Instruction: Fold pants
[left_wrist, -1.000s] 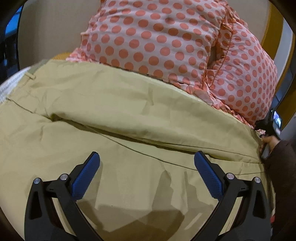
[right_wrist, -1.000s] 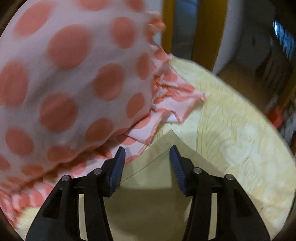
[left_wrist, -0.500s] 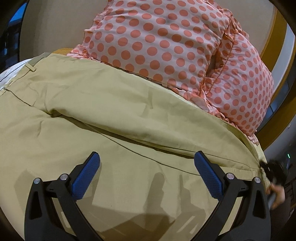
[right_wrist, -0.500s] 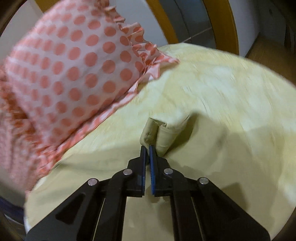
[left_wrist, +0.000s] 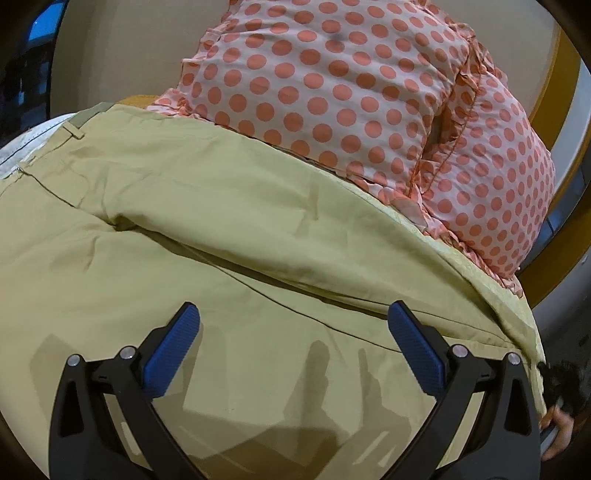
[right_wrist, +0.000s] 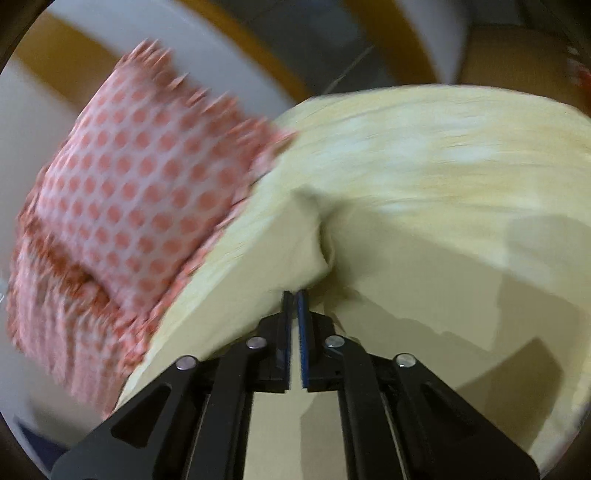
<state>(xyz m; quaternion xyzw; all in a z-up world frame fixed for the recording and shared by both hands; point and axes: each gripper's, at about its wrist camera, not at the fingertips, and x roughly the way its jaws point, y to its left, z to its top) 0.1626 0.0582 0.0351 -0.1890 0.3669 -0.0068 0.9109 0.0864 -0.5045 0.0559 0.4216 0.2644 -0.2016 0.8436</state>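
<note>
Khaki pants (left_wrist: 229, 206) lie spread on a bed, waistband at the far left and legs running right. My left gripper (left_wrist: 293, 334) is open and empty, hovering just above the near leg. My right gripper (right_wrist: 293, 295) is shut on the hem end of a pant leg (right_wrist: 310, 236) and holds it lifted off the bed. That view is blurred by motion. The right gripper and the hand holding it show at the right edge of the left wrist view (left_wrist: 557, 424).
Pink pillows with orange dots (left_wrist: 369, 96) are stacked at the head of the bed, right behind the pants, and show blurred in the right wrist view (right_wrist: 133, 206). A pale yellow bedspread (right_wrist: 443, 147) covers the bed. A yellow-framed wall (left_wrist: 554, 122) stands beyond.
My right gripper closed on the pant leg hem and has lifted and pulled it back, away from the pillows. My left gripper has stayed open, shifting slightly over the pants.
</note>
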